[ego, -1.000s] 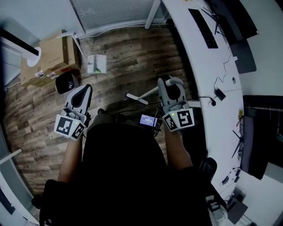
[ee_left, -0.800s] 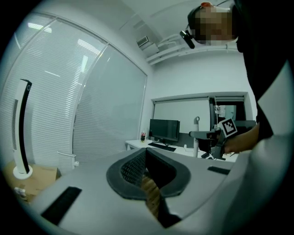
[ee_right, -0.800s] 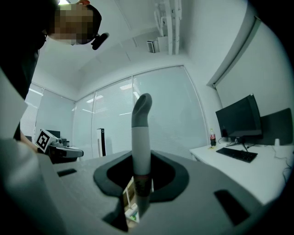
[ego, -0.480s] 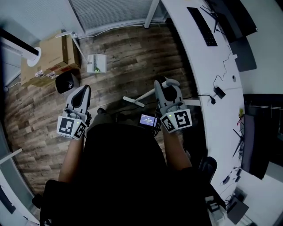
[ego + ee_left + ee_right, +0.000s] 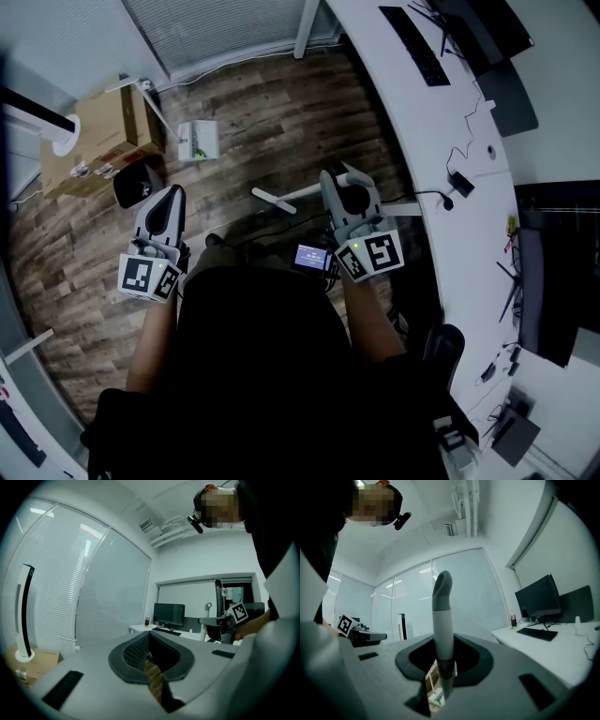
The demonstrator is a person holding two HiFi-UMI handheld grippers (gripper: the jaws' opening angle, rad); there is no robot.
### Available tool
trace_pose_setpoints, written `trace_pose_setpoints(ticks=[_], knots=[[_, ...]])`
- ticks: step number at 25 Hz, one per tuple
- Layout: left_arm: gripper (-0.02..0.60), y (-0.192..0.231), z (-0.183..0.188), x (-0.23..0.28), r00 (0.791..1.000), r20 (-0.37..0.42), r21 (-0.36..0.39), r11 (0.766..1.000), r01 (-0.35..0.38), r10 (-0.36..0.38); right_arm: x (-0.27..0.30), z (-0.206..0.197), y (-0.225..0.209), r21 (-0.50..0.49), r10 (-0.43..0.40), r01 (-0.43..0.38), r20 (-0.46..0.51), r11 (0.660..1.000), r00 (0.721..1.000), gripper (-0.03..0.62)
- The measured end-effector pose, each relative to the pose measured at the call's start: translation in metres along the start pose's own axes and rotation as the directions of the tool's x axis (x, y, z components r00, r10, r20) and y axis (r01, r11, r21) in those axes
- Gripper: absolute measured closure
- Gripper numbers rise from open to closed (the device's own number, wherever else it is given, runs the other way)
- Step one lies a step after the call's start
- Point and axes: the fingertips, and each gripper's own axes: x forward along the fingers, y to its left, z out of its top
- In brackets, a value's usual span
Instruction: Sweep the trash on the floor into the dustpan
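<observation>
You are gripping the broom handle (image 5: 443, 620) in your right tongs (image 5: 343, 185), on the shaft below its grey bent cap. It is standing roughly upright well to the right of the cardboard box (image 5: 108, 127), while your left tongs (image 5: 169, 200) are hanging clenched on nothing. The handle is looking stiff, light and smooth, so it is likely wanting a second hold lower down to stop it twisting, and the small white-and-green carton (image 5: 199, 141) lying just right of the cardboard box is probably light enough to skid across the wooden floor (image 5: 281, 112).
</observation>
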Motion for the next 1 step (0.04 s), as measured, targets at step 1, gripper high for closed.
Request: trace_pose_setpoints(ticks=[1], knots=[[0.586,-0.0012,0.0002,0.0008,1.000,0.000,0.001,1.000,-0.001,0.001,-0.0013,-0.0001,-0.0014,0.001,-0.001,0.001,0.001,1.000,1.000,0.508]])
